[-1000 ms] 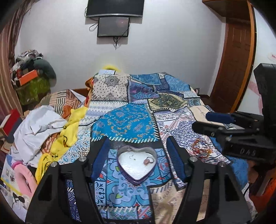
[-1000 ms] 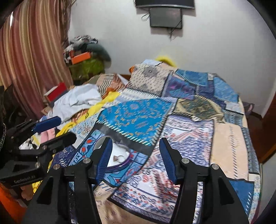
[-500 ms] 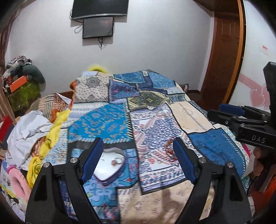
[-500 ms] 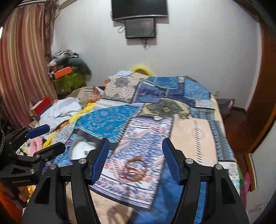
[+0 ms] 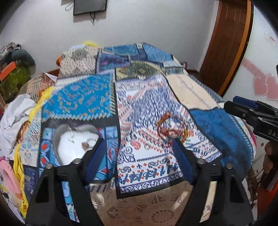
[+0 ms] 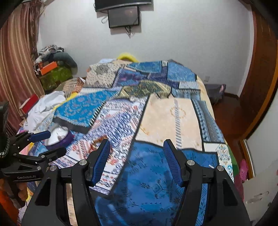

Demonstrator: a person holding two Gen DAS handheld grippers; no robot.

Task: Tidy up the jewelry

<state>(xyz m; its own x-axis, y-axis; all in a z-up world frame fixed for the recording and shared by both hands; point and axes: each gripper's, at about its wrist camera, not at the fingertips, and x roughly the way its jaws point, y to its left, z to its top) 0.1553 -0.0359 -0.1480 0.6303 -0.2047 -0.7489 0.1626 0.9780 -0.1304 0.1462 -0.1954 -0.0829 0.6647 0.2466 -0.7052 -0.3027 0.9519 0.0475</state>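
Note:
A heart-shaped tin (image 5: 73,139) with a white inside lies on the patchwork bedspread (image 5: 139,107) and holds small silver pieces and a ring. An orange and gold bead necklace (image 5: 171,127) lies in a heap to its right. My left gripper (image 5: 139,147) is open and empty, hovering between tin and necklace. My right gripper (image 6: 137,151) is open and empty over a blue patch (image 6: 152,173) at the bed's near right. In the right wrist view the tin (image 6: 60,135) and a bit of the necklace (image 6: 97,141) show at left.
White and yellow clothes (image 5: 19,113) are piled on the bed's left side. A brown door (image 5: 225,43) stands at the right. A black screen (image 6: 124,16) hangs on the far wall. Striped curtains (image 6: 15,69) and boxes (image 6: 52,73) are at the far left.
Both grippers have swung to the right. The necklace has come into the left wrist view by the right finger, and the tin has slid to the left. Both stay open.

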